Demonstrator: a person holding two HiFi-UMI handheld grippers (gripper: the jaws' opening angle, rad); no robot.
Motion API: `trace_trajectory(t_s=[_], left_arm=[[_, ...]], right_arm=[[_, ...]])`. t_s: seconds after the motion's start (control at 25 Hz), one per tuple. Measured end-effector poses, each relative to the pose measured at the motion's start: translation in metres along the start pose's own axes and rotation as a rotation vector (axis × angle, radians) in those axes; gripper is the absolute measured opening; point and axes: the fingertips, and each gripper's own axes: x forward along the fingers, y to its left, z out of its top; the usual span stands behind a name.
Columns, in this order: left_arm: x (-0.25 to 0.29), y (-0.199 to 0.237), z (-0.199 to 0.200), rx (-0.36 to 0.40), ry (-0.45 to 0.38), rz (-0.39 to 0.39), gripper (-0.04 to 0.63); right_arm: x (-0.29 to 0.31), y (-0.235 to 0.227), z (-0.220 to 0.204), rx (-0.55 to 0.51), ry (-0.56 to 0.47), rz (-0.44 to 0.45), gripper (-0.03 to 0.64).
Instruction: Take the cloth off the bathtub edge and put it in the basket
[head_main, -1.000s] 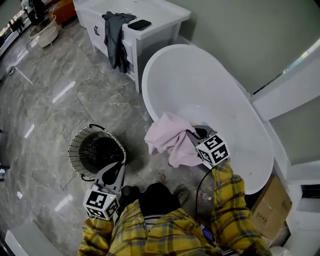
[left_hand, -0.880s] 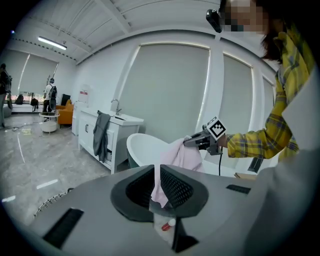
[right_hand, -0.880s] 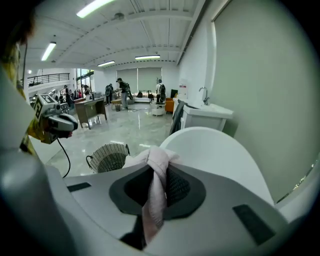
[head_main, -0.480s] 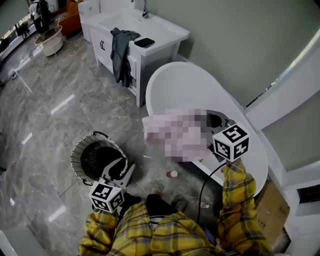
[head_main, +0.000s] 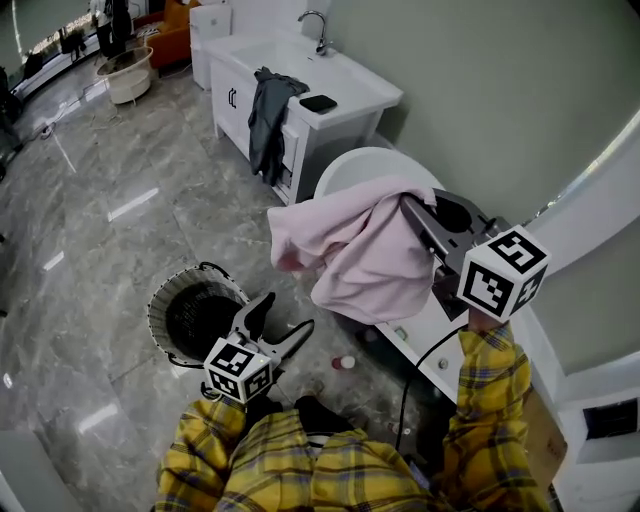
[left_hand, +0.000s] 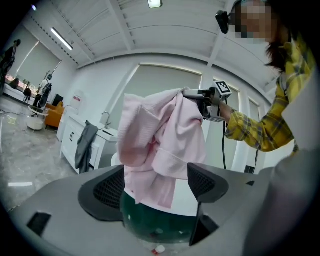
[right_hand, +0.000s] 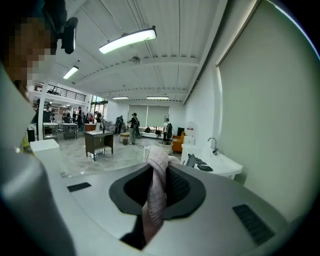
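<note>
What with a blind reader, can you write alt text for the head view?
The right gripper holds a crumpled pink cloth aloft before a white oval bathtub. The left gripper, whose empty fingers have just been opening, hovers beside a round wire basket on grey marble floor.

No text, label, brand or number could be read anywhere in these views. The cube (head_main: 238, 368) on the left gripper (head_main: 288, 312) and the cube (head_main: 503, 272) on the right gripper (head_main: 408, 203) bore only black-and-white square markers, with no letters or figures on them.
</note>
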Motion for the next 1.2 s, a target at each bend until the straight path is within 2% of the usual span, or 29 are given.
trace_trajectory(t_s=[0.12, 0.28, 0.44, 0.56, 0.6, 0.64, 0.72, 0.84, 1.2], left_arm=[[0.006, -0.002, 0.023, 0.005, -0.071, -0.007, 0.395], [-0.001, 0.011, 0.055, 0.008, -0.160, 0.066, 0.411], [0.007, 0.016, 0.073, 0.024, -0.165, 0.066, 0.420], [0.010, 0.017, 0.087, 0.066, -0.173, 0.057, 0.412], [0.007, 0.019, 0.092, 0.080, -0.181, 0.068, 0.375], [0.003, 0.023, 0.097, 0.087, -0.192, 0.086, 0.280], [-0.010, 0.037, 0.105, 0.073, -0.221, 0.136, 0.153], [-0.035, 0.057, 0.118, 0.039, -0.259, 0.206, 0.062], [-0.133, 0.102, 0.145, -0.018, -0.366, 0.411, 0.037]], right_arm=[[0.005, 0.014, 0.018, -0.001, -0.031, 0.036, 0.051], [0.012, 0.035, 0.034, 0.022, -0.058, 0.082, 0.052], [0.025, 0.062, 0.057, 0.032, -0.087, 0.171, 0.052], [0.034, 0.084, 0.072, 0.021, -0.105, 0.224, 0.052], [0.035, 0.091, 0.076, 0.013, -0.110, 0.239, 0.052], [0.037, 0.098, 0.079, 0.005, -0.114, 0.254, 0.051], [0.041, 0.111, 0.084, -0.014, -0.120, 0.284, 0.052], [0.048, 0.131, 0.088, -0.031, -0.127, 0.327, 0.052], [0.074, 0.191, 0.083, -0.040, -0.138, 0.475, 0.052]])
